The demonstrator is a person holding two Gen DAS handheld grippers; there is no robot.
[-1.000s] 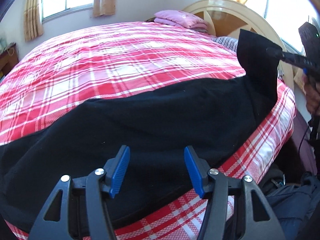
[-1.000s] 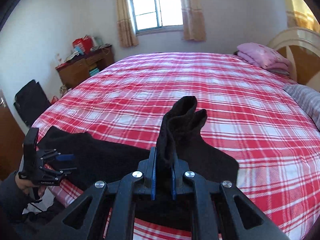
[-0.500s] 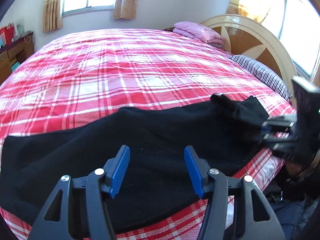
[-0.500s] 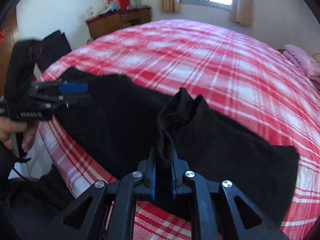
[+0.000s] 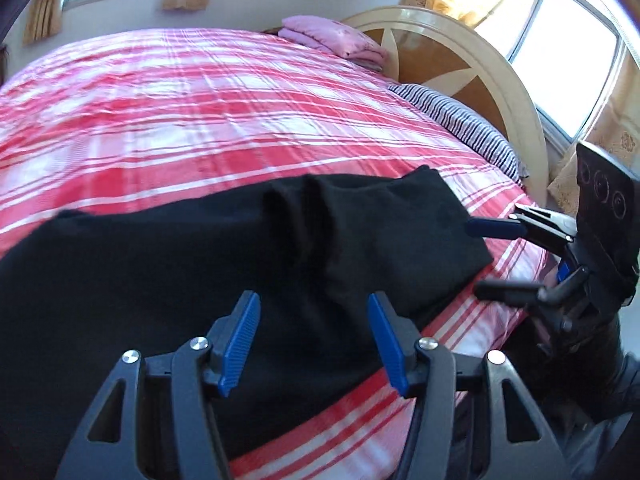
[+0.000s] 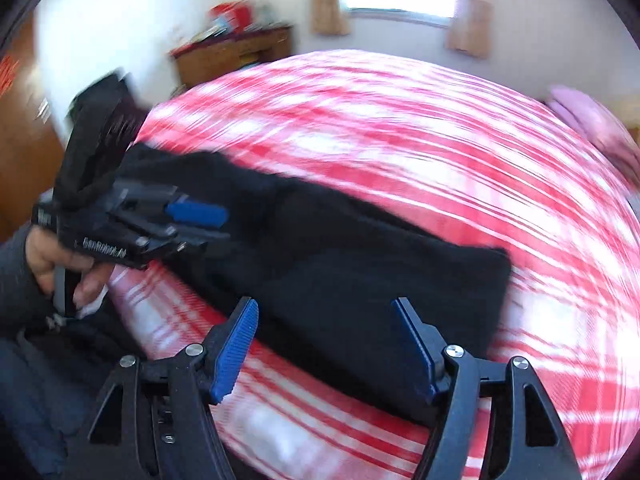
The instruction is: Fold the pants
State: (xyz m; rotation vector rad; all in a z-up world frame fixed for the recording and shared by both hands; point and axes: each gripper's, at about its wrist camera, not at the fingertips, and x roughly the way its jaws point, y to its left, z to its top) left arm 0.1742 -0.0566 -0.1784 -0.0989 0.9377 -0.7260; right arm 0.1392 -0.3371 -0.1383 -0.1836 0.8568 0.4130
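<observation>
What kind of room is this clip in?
A home bedroom, most likely: a bed with a red plaid sheet, a curved headboard, a striped pillow, and curtained windows. Black pants lie on the bed.

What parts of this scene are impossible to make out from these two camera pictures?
- Black pants: in the left wrist view the left frame edge and the left gripper cut off their near end.
- Dresser: in the right wrist view motion blur smears the things on top beyond naming.
- Pink bedding: a blurred patch in the right wrist view.
- Right gripper: open, but the fold beneath the pants' top layer is hidden.
</observation>
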